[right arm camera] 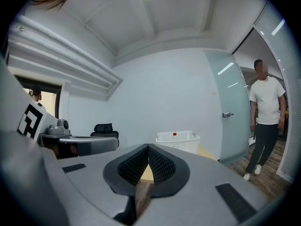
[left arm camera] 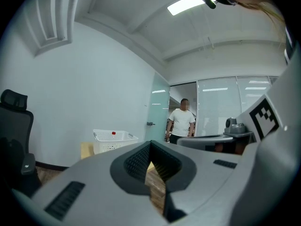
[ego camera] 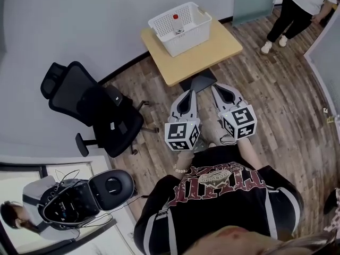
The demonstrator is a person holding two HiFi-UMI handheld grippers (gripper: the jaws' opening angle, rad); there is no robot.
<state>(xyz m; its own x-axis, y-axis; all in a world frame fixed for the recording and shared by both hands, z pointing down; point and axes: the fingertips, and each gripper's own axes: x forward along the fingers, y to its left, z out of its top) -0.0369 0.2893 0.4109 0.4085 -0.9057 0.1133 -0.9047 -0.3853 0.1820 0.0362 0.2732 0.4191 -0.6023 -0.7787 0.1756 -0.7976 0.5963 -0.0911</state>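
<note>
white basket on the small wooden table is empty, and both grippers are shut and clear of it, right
Not empty: the head view shows a red-capped bottle in the white basket. The rest holds: it sits on the small wooden table, and the left gripper and right gripper are shut and clear of it.

You stand in an office, black swivel chair (ego camera: 90, 108) on castors by a plain white wall, wood-look floor (ego camera: 281, 105), small wooden table (ego camera: 204, 57), frosted glass door (right arm camera: 228, 93) with lever handle, glass partition walls (left arm camera: 214, 107) beside a standing person (left arm camera: 181, 121), flat ceiling light panel (left arm camera: 186, 4) overhead.
</note>
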